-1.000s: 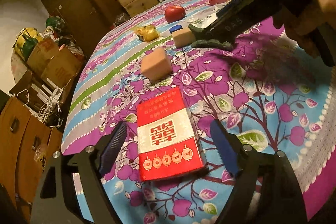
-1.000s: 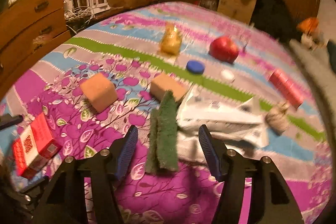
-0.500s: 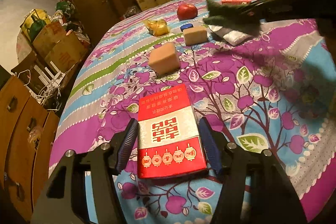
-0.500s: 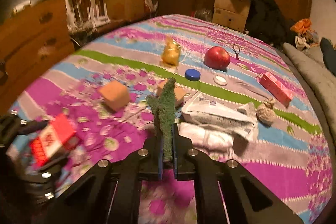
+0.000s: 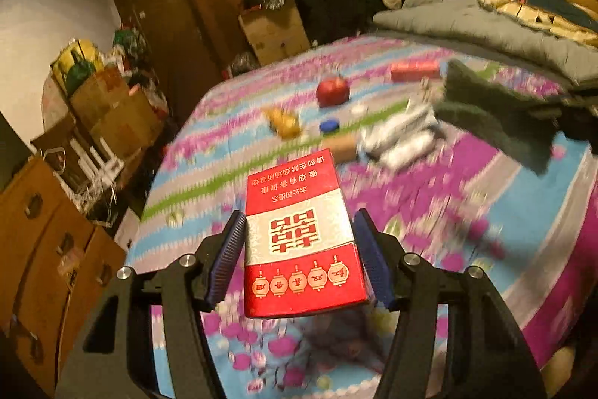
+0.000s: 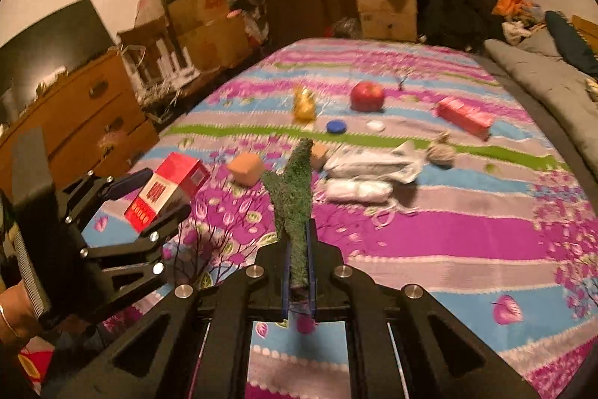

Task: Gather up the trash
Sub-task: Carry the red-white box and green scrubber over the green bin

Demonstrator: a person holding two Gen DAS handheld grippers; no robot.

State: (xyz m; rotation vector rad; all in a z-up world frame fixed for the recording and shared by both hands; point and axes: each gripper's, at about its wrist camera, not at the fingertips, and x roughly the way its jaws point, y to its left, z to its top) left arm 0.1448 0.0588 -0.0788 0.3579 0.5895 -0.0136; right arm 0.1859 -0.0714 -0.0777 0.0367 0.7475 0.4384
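Above floral bedspread (image 6: 429, 234): left gripper (image 5: 299, 249) clamps red box (image 5: 302, 238), right gripper (image 6: 298, 264) pinches green scouring pad (image 6: 293, 189); both lifted. Keep grips firm, carry level to bin.

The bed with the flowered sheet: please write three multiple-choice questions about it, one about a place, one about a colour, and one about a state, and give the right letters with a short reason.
1. Where is the red apple?
A. on the sheet, beyond the blue cap
B. in the left gripper
C. on the wooden drawers

2. What colour is the scrubbing pad in the right gripper?
A. yellow
B. green
C. white

3. What is the state of the red and white box?
A. lying flat on the sheet
B. held clear of the sheet by the left gripper
C. torn open

Answers: 1 A, the apple rests on the sheet past the cap. 2 B, the pad between the shut fingers is green. 3 B, both views show the box clamped and raised above the sheet.
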